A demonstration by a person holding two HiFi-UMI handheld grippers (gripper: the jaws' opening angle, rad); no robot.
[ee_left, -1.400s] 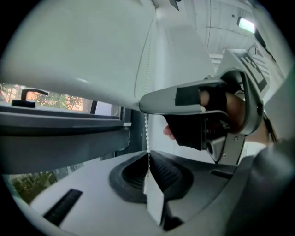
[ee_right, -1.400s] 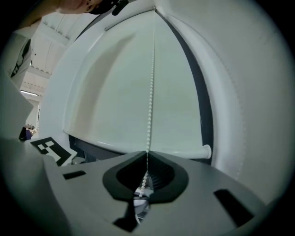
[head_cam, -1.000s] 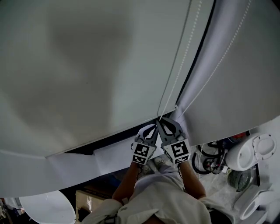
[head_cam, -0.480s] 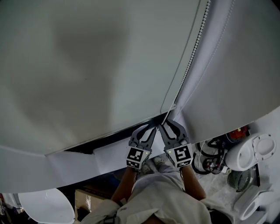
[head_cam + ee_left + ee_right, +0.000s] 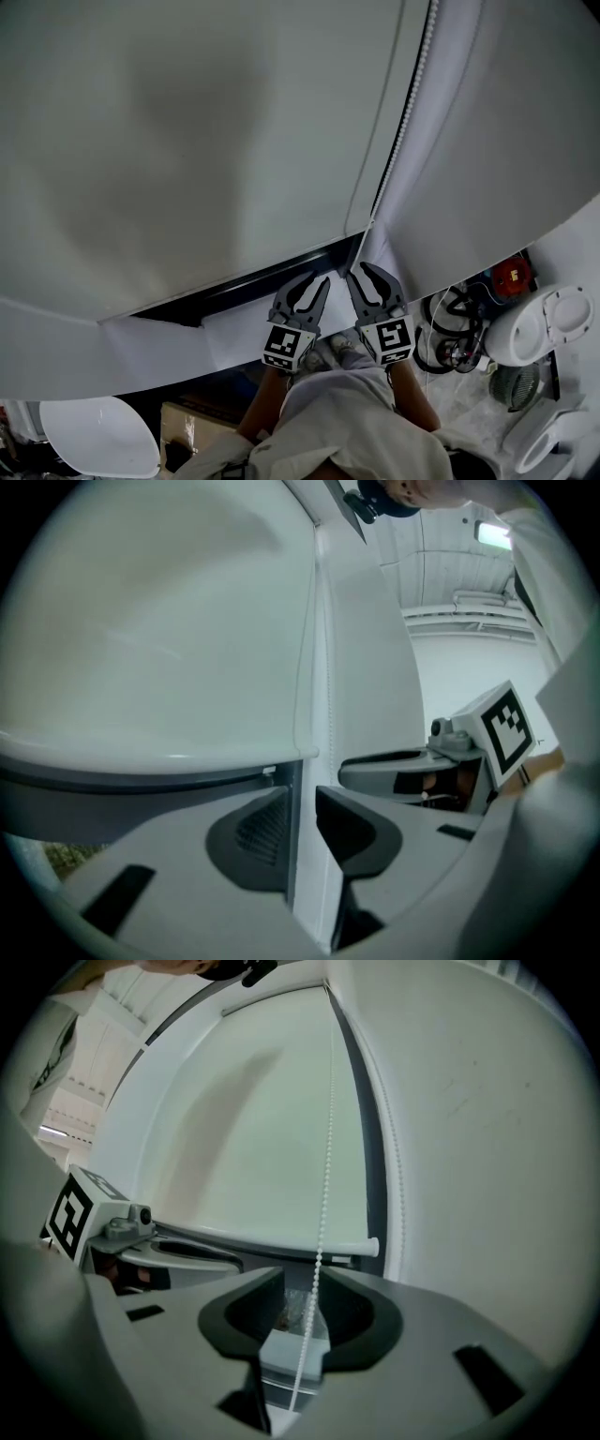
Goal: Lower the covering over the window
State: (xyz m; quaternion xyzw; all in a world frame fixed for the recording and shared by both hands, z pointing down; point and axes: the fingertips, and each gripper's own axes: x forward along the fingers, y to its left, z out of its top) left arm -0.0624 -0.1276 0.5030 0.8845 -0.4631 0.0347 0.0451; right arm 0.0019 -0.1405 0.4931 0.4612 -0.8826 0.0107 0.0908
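Standing behind the person, I'd call this a pause between pulls.

Head view: the blind (image 5: 187, 141) covers nearly the whole window, leaving a dark gap (image 5: 272, 281) under its lower edge. The left gripper (image 5: 314, 281) and right gripper (image 5: 364, 272) sit side by side at 6 o'clock. The bead chain (image 5: 419, 66) runs off toward 1 o'clock. Its top and the roller are cut off.

Left gripper view: the left gripper (image 5: 302, 803) has its jaws spread, having just been opening. Only a pale upright strip shows in the gap. The chain (image 5: 330, 696) is faint at 12 o'clock, and I cannot tell whether it passes between the pads.

Right gripper view: the right gripper (image 5: 302, 1288) has also just been opening. The chain (image 5: 326, 1166) hangs between the parted jaws, untouched by either pad, in front of the blind (image 5: 253, 1119) and its bottom rail (image 5: 281, 1238).

Next, I'd say, a fresh pinch higher up the chain and another downward draw. Which strand lowers the blind isn't clear.
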